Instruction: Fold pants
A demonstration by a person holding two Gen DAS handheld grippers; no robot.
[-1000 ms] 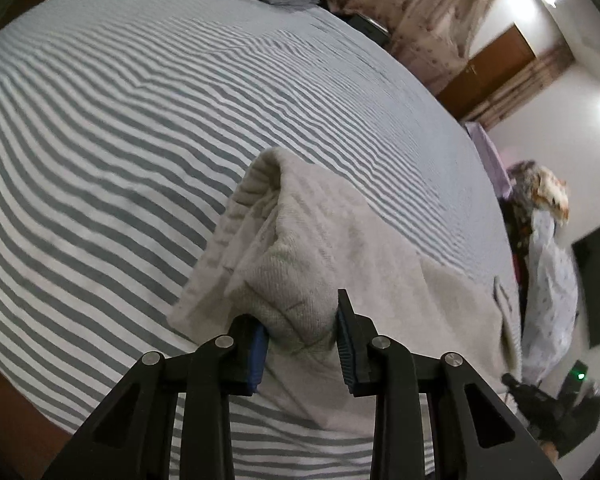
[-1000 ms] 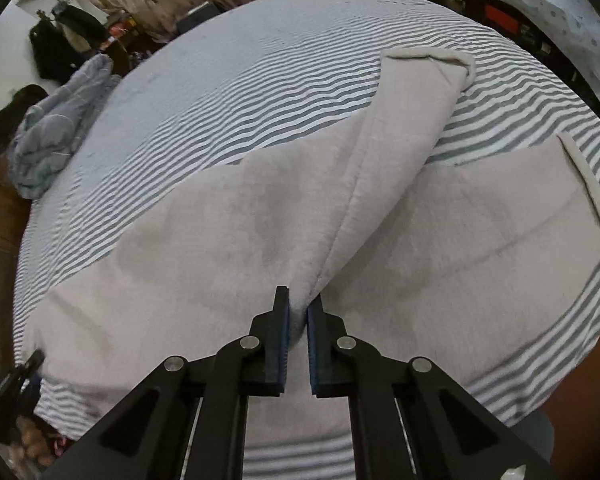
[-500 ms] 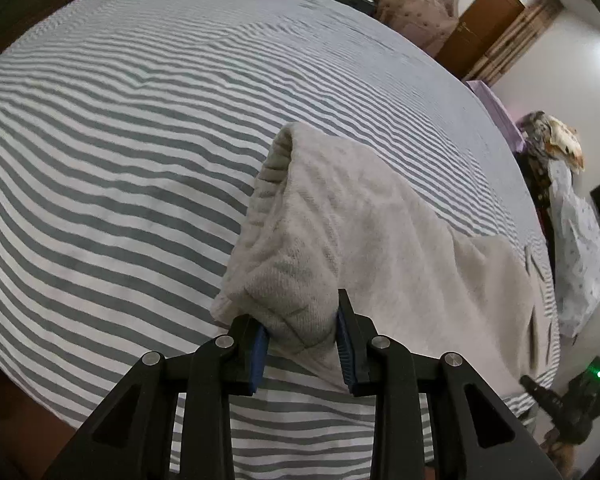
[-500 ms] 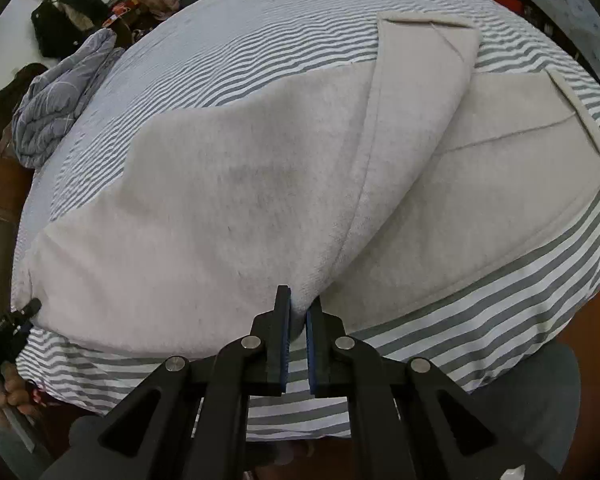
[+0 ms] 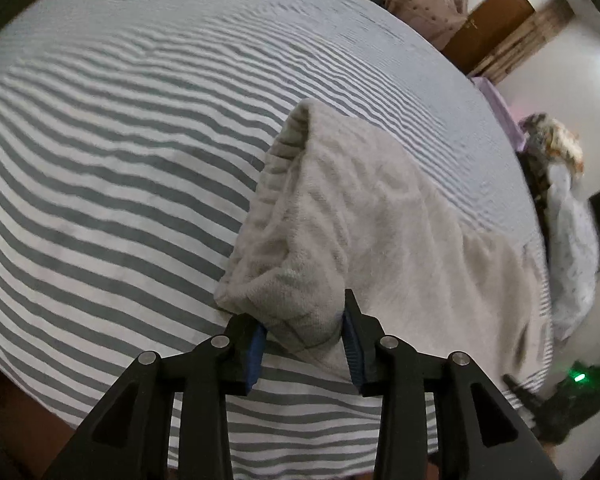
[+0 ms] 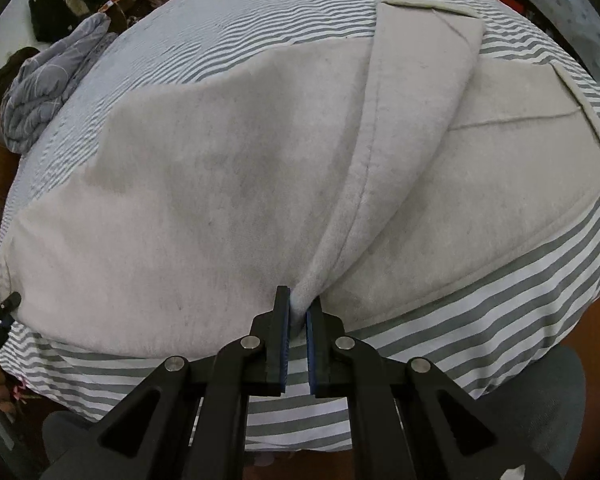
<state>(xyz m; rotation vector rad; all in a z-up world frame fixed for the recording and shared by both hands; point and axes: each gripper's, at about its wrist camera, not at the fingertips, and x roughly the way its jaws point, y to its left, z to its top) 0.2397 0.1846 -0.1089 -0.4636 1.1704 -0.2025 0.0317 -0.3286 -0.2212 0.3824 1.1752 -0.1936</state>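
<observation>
Beige pants [image 6: 204,184] lie spread across a striped bed [image 5: 120,152]. The right gripper [image 6: 297,344] pinches a fold near the crotch; the left gripper [image 5: 302,350], jaws just easing apart, still brackets bunched waistband. Releasing early could collapse the fold.

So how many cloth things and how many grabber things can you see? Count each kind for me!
Pants: 1, the cream pants on the bed.
Striped bedsheet: 1, the grey and white bedsheet.
Crumpled blanket: 1, the grey-blue blanket at the far edge.
Grippers: 2, the left gripper around the bunched waistband and the right gripper pinching a fold.
Total: 5
</observation>
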